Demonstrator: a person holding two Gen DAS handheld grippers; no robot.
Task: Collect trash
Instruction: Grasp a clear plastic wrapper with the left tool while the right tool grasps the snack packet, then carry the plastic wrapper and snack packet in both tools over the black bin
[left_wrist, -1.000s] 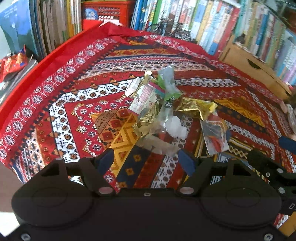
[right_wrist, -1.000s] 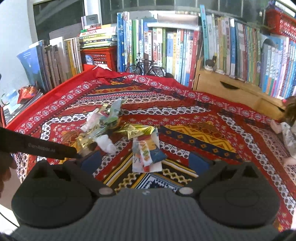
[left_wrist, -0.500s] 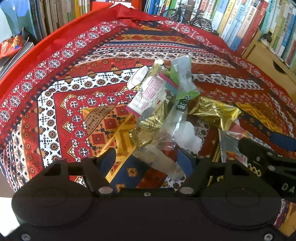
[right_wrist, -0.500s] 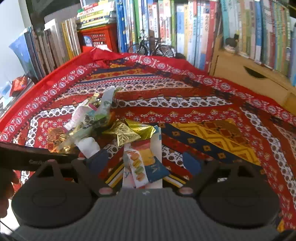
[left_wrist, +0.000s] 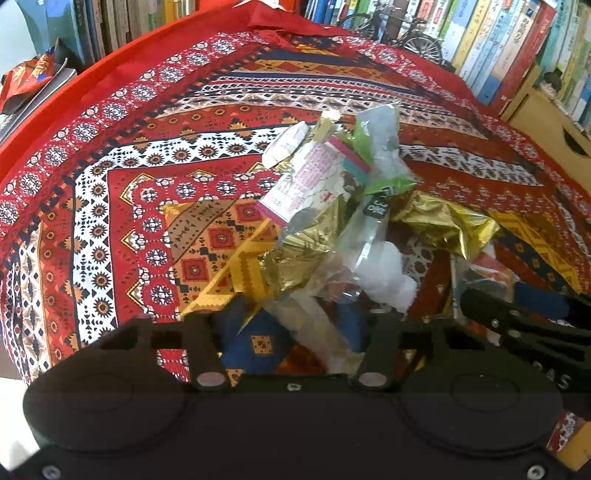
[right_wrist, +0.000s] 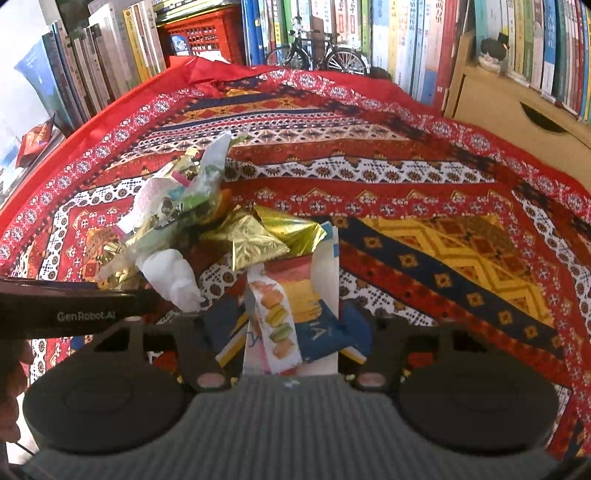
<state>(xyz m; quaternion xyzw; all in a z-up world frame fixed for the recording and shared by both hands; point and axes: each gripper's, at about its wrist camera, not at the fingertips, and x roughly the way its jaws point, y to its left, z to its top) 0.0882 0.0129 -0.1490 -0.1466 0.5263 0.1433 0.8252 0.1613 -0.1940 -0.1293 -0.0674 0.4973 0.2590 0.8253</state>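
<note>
Both grippers are down at the heap of trash on the patterned cloth (right_wrist: 424, 192), and the step in hand looks like a 2-handed pinch. The left gripper (left_wrist: 291, 325) is closing with a clear plastic wrapper (left_wrist: 317, 325) between its blue fingers (left_wrist: 229, 321); whether the pads already press on it I cannot tell. The right gripper (right_wrist: 284, 328) is closing too, around a flat packet printed with macarons (right_wrist: 277, 321) that lies between its fingers, and contact there is just as unclear. To do this well, each gripper should go on closing until the film is pinched flat, catch a thick fold rather than a loose edge, then lift slowly, since the wrappers overlap and a light piece could slide off. The trash sits near the middle of the cloth, close in front of both grippers: crumpled gold foil (right_wrist: 258, 240), a white wad of tissue (right_wrist: 173, 277), a pink and white printed wrapper (left_wrist: 306, 181), and a green and clear bag (left_wrist: 384, 155) standing up out of the heap. All of it looks thin, shiny and springy. Books (right_wrist: 406, 33) line the back.
</note>
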